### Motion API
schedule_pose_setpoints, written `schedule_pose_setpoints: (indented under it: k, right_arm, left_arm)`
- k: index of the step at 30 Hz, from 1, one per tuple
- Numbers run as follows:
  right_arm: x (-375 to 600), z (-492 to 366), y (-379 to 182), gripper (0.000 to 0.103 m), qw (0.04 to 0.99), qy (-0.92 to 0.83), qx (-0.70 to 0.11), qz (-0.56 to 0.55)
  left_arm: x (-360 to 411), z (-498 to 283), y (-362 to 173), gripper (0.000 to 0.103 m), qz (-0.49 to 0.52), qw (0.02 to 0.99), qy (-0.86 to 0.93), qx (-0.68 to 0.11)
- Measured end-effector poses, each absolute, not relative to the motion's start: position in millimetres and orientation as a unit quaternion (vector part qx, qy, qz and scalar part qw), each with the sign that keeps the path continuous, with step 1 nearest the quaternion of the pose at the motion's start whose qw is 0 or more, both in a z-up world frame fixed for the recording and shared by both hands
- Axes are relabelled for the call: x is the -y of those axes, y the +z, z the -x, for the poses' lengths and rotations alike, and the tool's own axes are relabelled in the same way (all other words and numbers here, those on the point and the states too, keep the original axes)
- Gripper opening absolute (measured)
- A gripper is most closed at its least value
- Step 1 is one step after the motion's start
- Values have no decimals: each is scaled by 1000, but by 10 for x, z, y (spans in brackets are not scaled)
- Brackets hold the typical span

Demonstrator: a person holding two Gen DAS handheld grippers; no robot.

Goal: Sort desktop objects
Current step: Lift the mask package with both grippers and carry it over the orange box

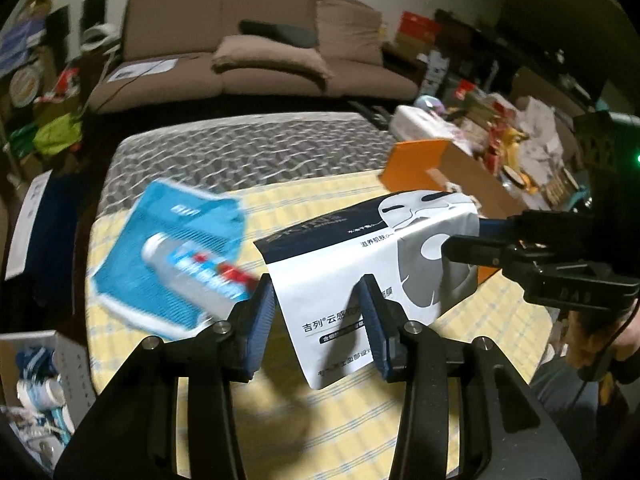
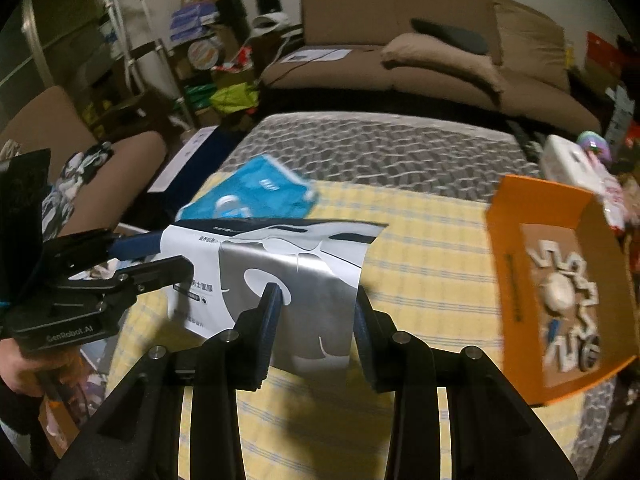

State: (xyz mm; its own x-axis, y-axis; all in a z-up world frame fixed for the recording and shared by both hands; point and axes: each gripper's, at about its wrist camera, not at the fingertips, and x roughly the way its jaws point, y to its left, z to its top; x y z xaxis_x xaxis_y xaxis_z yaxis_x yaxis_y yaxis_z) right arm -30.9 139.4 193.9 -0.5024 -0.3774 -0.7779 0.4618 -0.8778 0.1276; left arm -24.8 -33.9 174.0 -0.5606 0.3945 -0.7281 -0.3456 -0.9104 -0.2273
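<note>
A flat white, silver and navy face-mask box [image 1: 352, 240] hangs in the air above the yellow checked tablecloth [image 1: 400, 420], carried by both grippers. My left gripper [image 1: 316, 286] is shut on the box's white end, the blue pads pressing on both sides. At the right of that view, my right gripper [image 1: 460, 242] clamps the silver end. In the right wrist view the box [image 2: 296, 264] fills the gap of my right gripper [image 2: 316, 292], and my left gripper [image 2: 172, 256] holds its far left end.
A blue mesh basket [image 1: 192, 216] with a silver-and-blue spray can [image 1: 188, 264] lies on the cloth at the left. An open orange cardboard box [image 2: 516, 264] holding small items stands at the right. A brown sofa [image 1: 256, 52] and clutter surround the table.
</note>
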Motion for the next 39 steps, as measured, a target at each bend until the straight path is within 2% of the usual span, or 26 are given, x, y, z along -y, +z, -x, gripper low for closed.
schedule_pose_setpoints:
  k: [20, 32, 39]
  right_arm:
    - [-3439, 725, 2183, 36, 138, -892, -34, -429]
    - [-4388, 1317, 1906, 36, 83, -890, -7, -448]
    - [-4633, 1618, 1692, 36, 73, -881, 1, -467]
  left_arm:
    - [-1840, 861, 1888, 39, 419, 306, 854, -37]
    - [-3036, 1367, 1702, 39, 438, 330, 828, -118]
    - [-3357, 1647, 1483, 39, 460, 330, 813, -136]
